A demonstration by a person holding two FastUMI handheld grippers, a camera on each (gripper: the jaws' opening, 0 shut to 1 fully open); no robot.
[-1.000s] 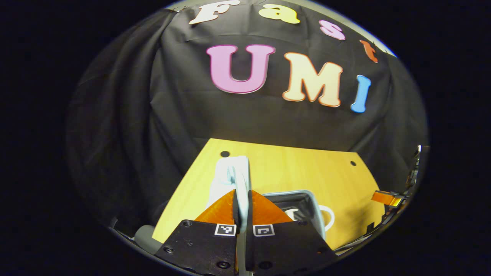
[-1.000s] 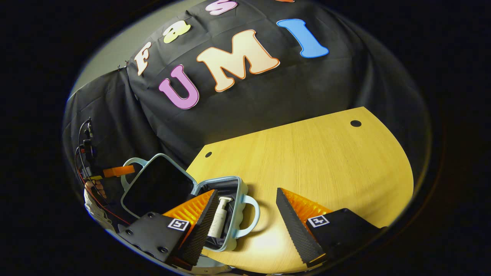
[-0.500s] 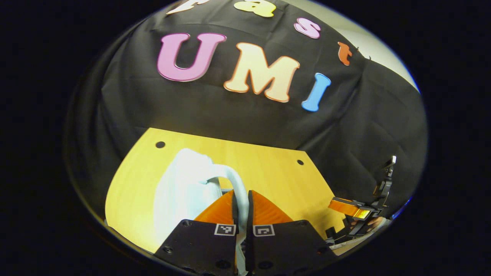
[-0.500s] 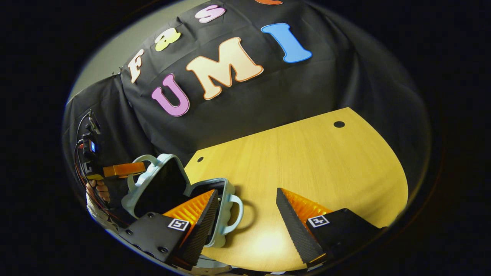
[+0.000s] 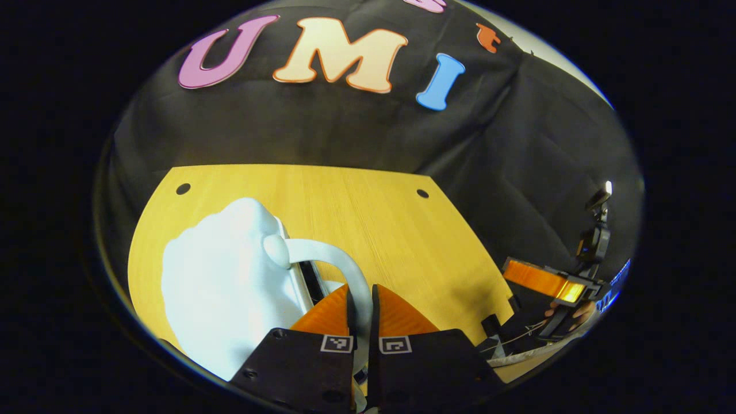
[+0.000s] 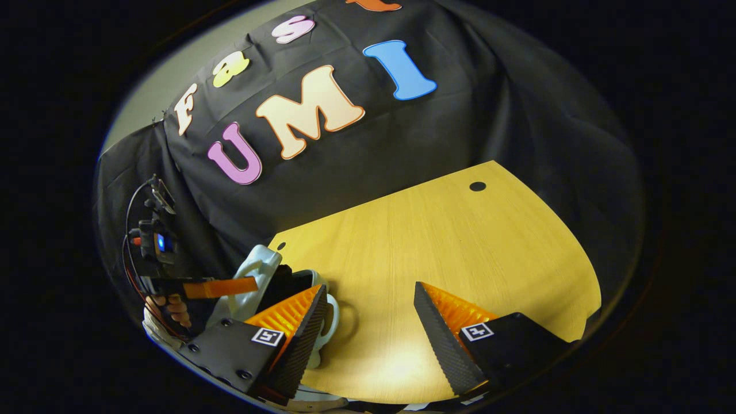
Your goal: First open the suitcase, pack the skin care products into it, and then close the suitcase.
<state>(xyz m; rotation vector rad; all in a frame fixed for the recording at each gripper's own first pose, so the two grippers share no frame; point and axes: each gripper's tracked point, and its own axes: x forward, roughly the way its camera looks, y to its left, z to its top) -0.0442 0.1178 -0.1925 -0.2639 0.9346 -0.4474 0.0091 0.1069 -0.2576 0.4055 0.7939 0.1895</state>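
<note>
In the left gripper view, the left gripper (image 5: 361, 299) sits at the near edge with its two fingers pinched together on the pale handle (image 5: 339, 261) of the suitcase lid (image 5: 224, 287). The handle curves up from between the fingers to a rounded knob on the lid's rim. The lid is a light blue-white shell that stands tilted over to the left of the fingers, and a narrow dark gap shows along its edge beside the handle. Beyond it lies the wooden table (image 5: 356, 213), bare out to its two small dark holes near the far edge. To the right, past the table's edge, the right gripper (image 5: 540, 279) shows farther off, held by a hand (image 5: 578, 313) with cables around it.

In the right gripper view, the right gripper (image 6: 368, 322) hovers above the table (image 6: 437, 241) with its fingers spread wide apart and nothing between them. Just behind its left finger is the suitcase (image 6: 282, 293), its lid (image 6: 256, 273) lowered most of the way over the base, with a dark slit between the two halves and a looped handle (image 6: 332, 319) on the near side. The skin care products cannot be seen inside it. Farther left, the left gripper (image 6: 221, 287) reaches in to the lid, held by a hand (image 6: 172, 307).
</note>
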